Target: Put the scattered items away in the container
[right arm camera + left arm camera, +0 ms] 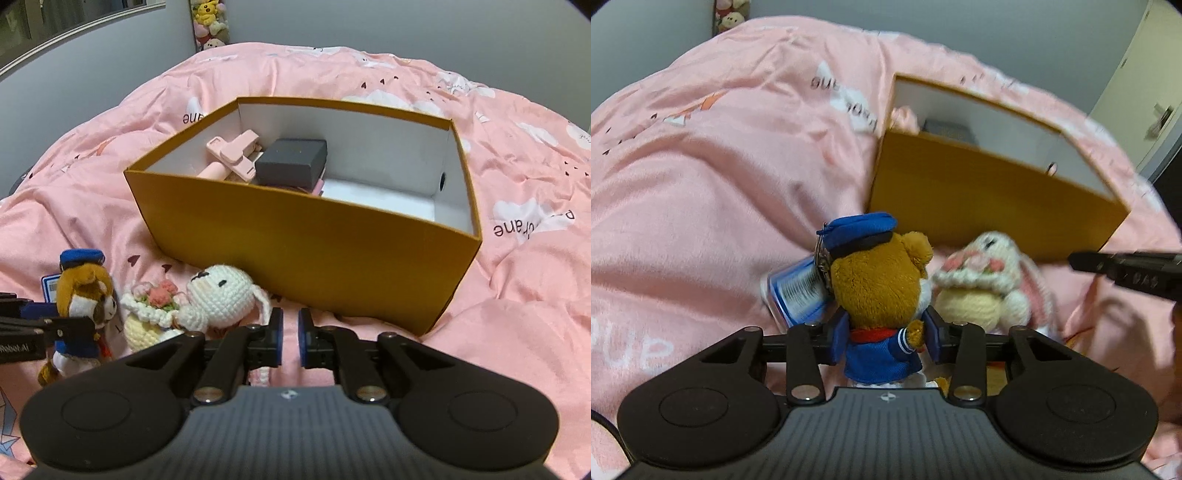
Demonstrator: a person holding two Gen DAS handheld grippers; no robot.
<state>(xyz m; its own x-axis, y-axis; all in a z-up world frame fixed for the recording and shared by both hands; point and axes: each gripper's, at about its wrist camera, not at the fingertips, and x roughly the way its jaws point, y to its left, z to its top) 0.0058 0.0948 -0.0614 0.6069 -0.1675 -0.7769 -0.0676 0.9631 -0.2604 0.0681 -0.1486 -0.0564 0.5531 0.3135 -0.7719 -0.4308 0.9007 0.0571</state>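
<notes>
We judge the brown plush bear in blue sailor cap and jacket [882, 291], on the pink bedspread [701, 166] just before the mustard cardboard box [979, 195], to be light and squashy, best pinched at its torso. Our left gripper [884, 334] has its half-open pads pressed on that torso, while our right gripper [290, 338] is nearly closed and empty.

Pretty dim, warm indoor light, soft shadows only. Heavy fisheye bending with dark corners on both views. Left wrist view is smeared with motion blur, especially the crochet bunny [988, 275]; right wrist view's noticeably sharper, no glare.
</notes>
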